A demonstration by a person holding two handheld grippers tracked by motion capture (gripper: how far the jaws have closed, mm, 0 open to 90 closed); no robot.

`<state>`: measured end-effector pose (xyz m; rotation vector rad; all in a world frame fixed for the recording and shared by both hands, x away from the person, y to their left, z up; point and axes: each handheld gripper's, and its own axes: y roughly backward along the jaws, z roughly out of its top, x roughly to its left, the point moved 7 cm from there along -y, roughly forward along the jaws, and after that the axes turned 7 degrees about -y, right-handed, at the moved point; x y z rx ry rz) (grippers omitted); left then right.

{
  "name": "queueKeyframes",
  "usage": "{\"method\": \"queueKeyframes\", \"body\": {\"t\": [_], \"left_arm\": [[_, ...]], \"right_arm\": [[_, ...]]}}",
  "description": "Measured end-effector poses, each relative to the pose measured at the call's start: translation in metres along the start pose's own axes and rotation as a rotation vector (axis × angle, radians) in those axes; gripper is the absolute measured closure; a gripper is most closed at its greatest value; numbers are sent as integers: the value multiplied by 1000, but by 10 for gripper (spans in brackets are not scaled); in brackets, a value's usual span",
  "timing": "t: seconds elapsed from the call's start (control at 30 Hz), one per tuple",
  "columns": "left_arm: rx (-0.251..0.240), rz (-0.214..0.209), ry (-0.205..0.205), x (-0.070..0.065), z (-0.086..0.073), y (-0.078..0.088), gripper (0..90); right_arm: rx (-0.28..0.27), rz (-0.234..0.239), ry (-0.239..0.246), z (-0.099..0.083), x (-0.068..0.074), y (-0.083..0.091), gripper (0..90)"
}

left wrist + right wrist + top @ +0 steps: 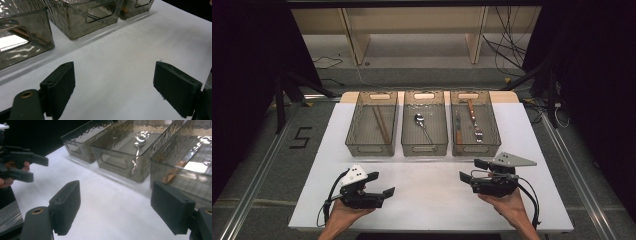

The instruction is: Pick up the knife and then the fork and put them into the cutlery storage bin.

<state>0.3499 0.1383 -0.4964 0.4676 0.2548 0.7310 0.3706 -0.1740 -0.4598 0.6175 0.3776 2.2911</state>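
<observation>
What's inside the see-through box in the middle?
A shiny metal spoon lies alone inside the middle clear smoky plastic box, bowl toward the far end. Nothing covers it; the handle's near end blurs behind the box's wavy front wall in the right gripper view.

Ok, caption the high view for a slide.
Two open black grippers rest before three smoky clear plastic bins holding cutlery.

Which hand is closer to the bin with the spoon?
Neither clearly: the spoon's bin sits midway between the hands. The right gripper, fingers open and empty, looks slightly nearer than the left gripper.
</observation>
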Motion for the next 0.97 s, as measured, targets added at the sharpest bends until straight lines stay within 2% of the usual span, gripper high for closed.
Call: {"method": "queueKeyframes", "body": {"t": [0.27,0.6,0.97], "left_arm": [[-11,-3,5,2,1,2,172],[-14,-8,8,2,0,2,172],[-14,-10,10,2,0,1,171]], "right_arm": [[17,2,10,-24,2,-1,230],[-20,-2,8,-24,2,4,228],[-26,-3,19,-23,2,5,226]]}}
